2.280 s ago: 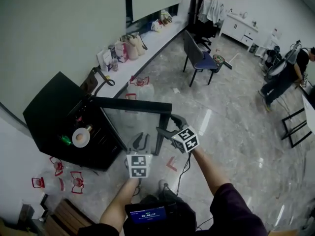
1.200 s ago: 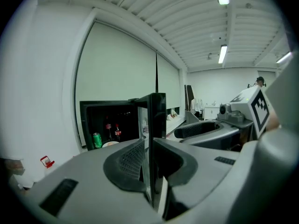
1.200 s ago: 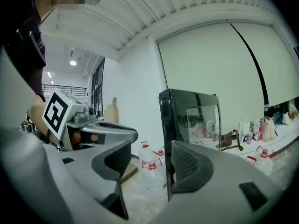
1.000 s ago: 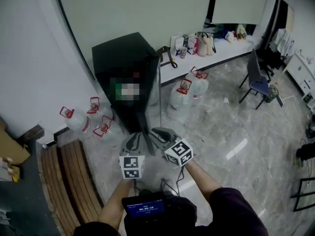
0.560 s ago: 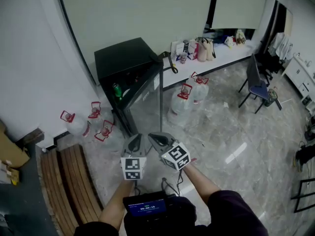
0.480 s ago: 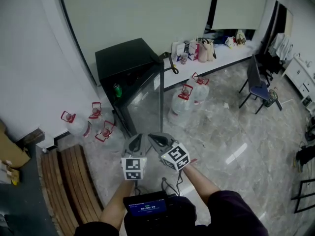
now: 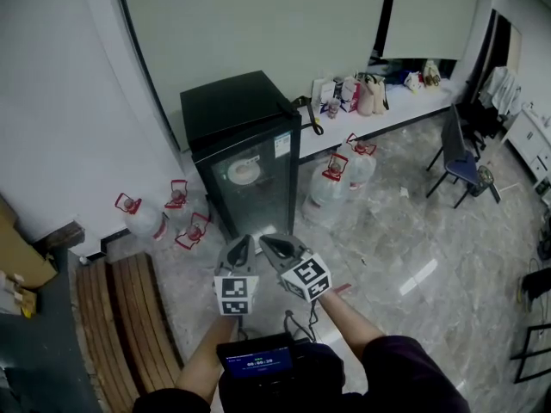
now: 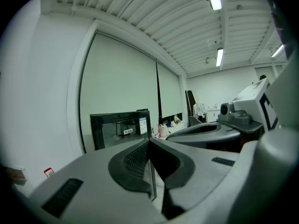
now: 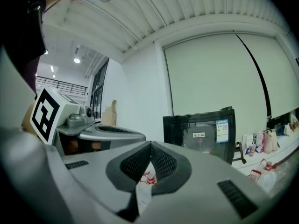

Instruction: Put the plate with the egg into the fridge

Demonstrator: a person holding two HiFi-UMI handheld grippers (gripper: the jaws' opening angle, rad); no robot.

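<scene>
Both grippers hanging shut and empty, plate already behind the fridge door

The plate (image 7: 244, 172) is lying flat on an upper shelf inside the fridge (image 7: 232, 110), showing through the closed glass door (image 7: 263, 192); whether the egg is on it is too small to tell. The left gripper (image 7: 239, 246) and right gripper (image 7: 269, 244) are pointing at the fridge side by side, jaws pressed together on nothing, well apart from the door. The plate is lying straight ahead of the fingers, the left gripper lining up with it slightly better. The task is looking done, with no reach called for.
</scene>
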